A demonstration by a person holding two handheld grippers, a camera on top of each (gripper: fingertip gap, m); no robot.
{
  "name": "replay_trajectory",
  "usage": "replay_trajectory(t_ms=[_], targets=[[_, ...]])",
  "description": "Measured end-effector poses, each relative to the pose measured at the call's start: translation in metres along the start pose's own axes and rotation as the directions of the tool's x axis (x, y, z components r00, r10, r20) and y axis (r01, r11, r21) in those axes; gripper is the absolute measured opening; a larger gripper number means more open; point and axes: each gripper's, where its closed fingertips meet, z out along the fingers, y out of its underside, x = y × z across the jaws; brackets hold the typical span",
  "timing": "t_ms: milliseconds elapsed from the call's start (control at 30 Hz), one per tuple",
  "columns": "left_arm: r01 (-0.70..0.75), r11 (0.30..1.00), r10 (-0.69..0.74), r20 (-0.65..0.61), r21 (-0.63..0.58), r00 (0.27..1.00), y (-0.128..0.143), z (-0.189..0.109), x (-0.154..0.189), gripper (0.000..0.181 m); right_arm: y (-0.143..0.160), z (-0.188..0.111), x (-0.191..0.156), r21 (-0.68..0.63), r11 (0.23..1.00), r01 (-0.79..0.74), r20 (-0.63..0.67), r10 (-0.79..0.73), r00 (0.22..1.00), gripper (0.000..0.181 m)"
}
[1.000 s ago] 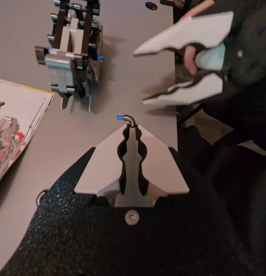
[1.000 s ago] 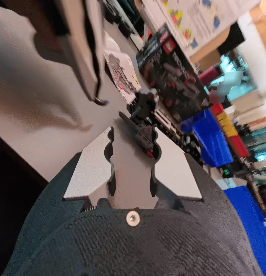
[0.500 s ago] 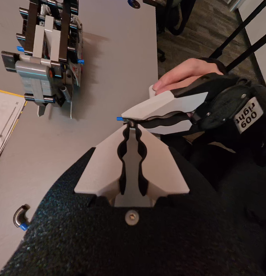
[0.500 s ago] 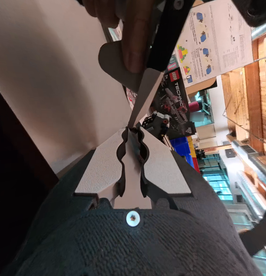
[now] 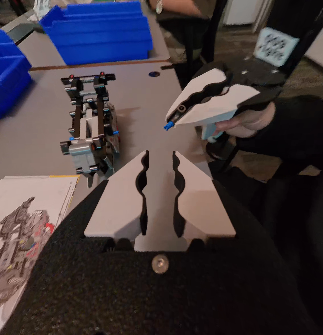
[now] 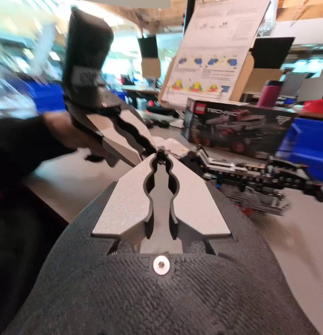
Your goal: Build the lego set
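My right gripper (image 6: 160, 154) is shut on a small grey elbow piece (image 6: 160, 156) with a blue pin; it shows in the left wrist view (image 5: 170, 118) on the right, above the table edge, with the elbow (image 5: 179, 110) and pin (image 5: 168, 125) sticking out of its tips. My left gripper (image 5: 160, 154) is open and empty, a little below and to the left of it; it also shows in the right wrist view (image 6: 145, 156). The half-built black and grey lego model (image 5: 90, 126) lies on the grey table (image 5: 142, 94), left of both grippers, and is also in the right wrist view (image 6: 247, 183).
An open instruction booklet (image 5: 30, 208) lies at the near left. Blue bins (image 5: 101, 34) stand at the back. A lego box (image 6: 237, 130), a poster board (image 6: 213, 52) and another blue bin (image 6: 309, 146) stand behind the model. The table's right edge is under the right gripper. Only a small space, under 4 cm, lies between the two pairs of fingers.
The elbow piece has passed from my left gripper to my right. The left gripper has opened and drawn back. The right gripper has swung round and now holds the piece clear of the left.
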Motion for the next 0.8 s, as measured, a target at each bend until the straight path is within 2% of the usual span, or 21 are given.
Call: replay_trajectory(t_ms=[100, 200, 333, 433, 600, 700, 800], targets=[[0.035, 0.993, -0.026, -0.078, 0.109, 0.997, -0.011, -0.004, 0.009, 0.018, -0.011, -0.004, -0.005, 0.109, 0.987, -0.115, 0.082, 0.106, 0.991, 0.006], [0.053, 0.98, -0.025, -0.145, 0.19, 0.989, -0.018, -0.01, 0.022, 0.016, -0.017, -0.004, -0.017, 0.153, 0.973, -0.172, 0.174, 0.144, 0.974, 0.006], [0.02, 0.967, 0.023, -0.166, 0.253, 0.986, -0.02, -0.022, 0.033, 0.015, -0.012, -0.001, -0.034, 0.121, 0.973, -0.196, 0.269, 0.157, 0.95, 0.007], [-0.011, 0.966, 0.056, -0.166, 0.26, 0.984, -0.016, -0.028, 0.036, 0.013, -0.01, 0.001, -0.047, 0.107, 0.966, -0.234, 0.345, 0.185, 0.92, 0.007], [-0.066, 0.965, 0.108, -0.156, 0.253, 0.982, -0.008, -0.032, 0.038, 0.006, -0.004, 0.005, -0.052, 0.078, 0.964, -0.252, 0.373, 0.207, 0.905, 0.006], [-0.04, 0.962, 0.097, -0.2, 0.272, 0.975, -0.009, -0.036, 0.044, 0.015, -0.004, 0.005, -0.054, 0.077, 0.967, -0.242, 0.381, 0.196, 0.904, 0.006], [-0.056, 0.966, 0.104, -0.182, 0.252, 0.978, -0.007, -0.034, 0.042, 0.009, -0.002, 0.005, -0.055, 0.062, 0.97, -0.234, 0.384, 0.193, 0.903, 0.006]])
